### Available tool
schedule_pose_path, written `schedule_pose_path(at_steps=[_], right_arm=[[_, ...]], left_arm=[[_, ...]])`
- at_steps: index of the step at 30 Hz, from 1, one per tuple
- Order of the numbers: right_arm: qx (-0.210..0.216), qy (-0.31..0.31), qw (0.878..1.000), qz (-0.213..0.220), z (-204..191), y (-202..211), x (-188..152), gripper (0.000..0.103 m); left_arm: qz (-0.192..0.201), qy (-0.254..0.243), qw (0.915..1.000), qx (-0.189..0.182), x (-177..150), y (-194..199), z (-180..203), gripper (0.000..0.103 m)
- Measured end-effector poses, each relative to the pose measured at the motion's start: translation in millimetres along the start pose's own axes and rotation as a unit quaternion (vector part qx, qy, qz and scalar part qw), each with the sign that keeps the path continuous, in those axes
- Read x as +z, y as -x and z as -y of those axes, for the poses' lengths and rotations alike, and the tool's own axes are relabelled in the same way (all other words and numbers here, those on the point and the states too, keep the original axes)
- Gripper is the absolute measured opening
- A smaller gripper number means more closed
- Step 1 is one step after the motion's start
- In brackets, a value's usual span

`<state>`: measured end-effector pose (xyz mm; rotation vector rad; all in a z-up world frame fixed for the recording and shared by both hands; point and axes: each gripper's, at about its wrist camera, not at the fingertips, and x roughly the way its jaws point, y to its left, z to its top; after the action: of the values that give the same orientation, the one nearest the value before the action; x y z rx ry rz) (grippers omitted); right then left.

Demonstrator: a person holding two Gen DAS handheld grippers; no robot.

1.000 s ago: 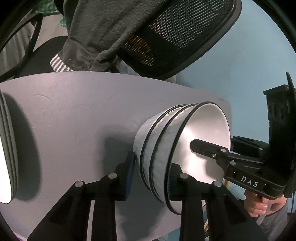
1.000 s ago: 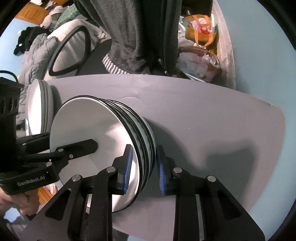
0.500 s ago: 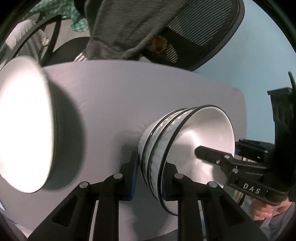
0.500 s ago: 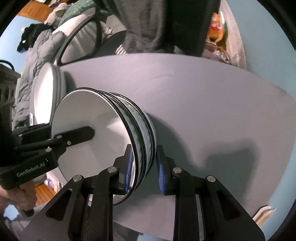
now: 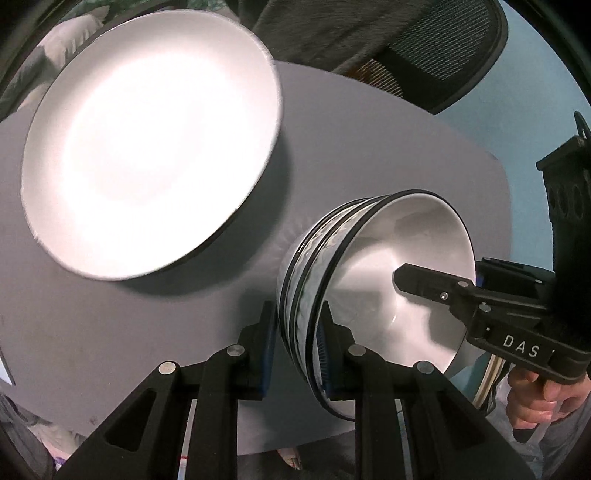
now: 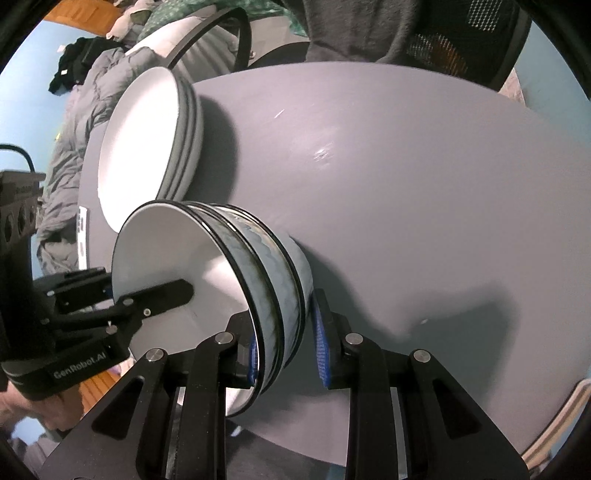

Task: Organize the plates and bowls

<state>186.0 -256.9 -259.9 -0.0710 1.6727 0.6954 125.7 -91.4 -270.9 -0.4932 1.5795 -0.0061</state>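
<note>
Bowls: a nested stack of bowls [image 5: 369, 280], white inside with dark rims and a bluish pattern outside, sits at the near edge of the grey counter [image 6: 424, 184].
Left claw: the left claw [image 5: 295, 347] is clamped across the stack's rim, one pad outside, one inside the top bowl.
Right claw: the right claw [image 6: 286, 347] pinches the opposite rim the same way, blue pads [image 6: 320, 350] against the outer wall.
Handling: likely ceramic, so stiff, fairly heavy as a stack, glazed and slippery, and breakable. Two grips on opposite rims suit it; the stack should stay level so the bowls do not slide apart.
Plates: a stack of white plates [image 5: 147, 136] with dark rims lies toward the far left part of the counter, near the bowls but apart from them.
In the way: the plates are the only thing near; the rest of the counter surface looks free.
Around: a mesh chair [image 5: 443, 48] with a dark cloth [image 6: 354, 29] draped on it stands beyond the far edge.
</note>
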Motion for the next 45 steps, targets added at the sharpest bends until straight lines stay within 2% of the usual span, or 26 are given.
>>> schedule_pose_path(at_steps=[6, 11, 19, 26, 29, 32, 34, 40, 44, 45], right_arm=[[-0.002, 0.007, 1.0, -0.003, -19, -9, -5, 0.025], [-0.01, 0.006, 1.0, -0.002, -19, -9, -7, 0.024], [0.007, -0.023, 1.0, -0.004, -11, -7, -8, 0.025], [0.006, -0.022, 1.0, -0.01, -16, -10, -7, 0.027], [0.007, -0.024, 1.0, -0.009, -19, -12, -8, 0.026], [-0.003, -0.012, 1.0, -0.008, -24, -13, -9, 0.025], [-0.009, -0.008, 1.0, -0.005, -26, -12, -10, 0.025], [-0.009, -0.002, 1.0, -0.009, -22, -11, -8, 0.025], [-0.012, 0.0, 1.0, -0.01, -23, -12, -9, 0.026], [-0.012, 0.0, 1.0, -0.01, -23, -12, -9, 0.026]], left_arm=[[0.0, 0.012, 0.9999, -0.007, -13, 3, -22, 0.02], [0.001, 0.016, 0.9995, -0.026, -14, 2, -28, 0.021], [0.009, 0.005, 0.9998, -0.015, -24, 10, -32, 0.024], [-0.005, 0.025, 0.9987, -0.045, -19, 4, -37, 0.025], [-0.002, 0.026, 0.9986, -0.047, -19, 4, -39, 0.026], [0.004, 0.027, 0.9989, -0.038, -20, 4, -40, 0.037], [0.006, 0.031, 0.999, -0.031, -20, 2, -42, 0.048], [0.003, 0.029, 0.9989, -0.036, -17, 0, -43, 0.056], [-0.002, 0.03, 0.9982, -0.052, -14, -5, -40, 0.056], [-0.004, 0.031, 0.9976, -0.062, -14, -6, -39, 0.052]])
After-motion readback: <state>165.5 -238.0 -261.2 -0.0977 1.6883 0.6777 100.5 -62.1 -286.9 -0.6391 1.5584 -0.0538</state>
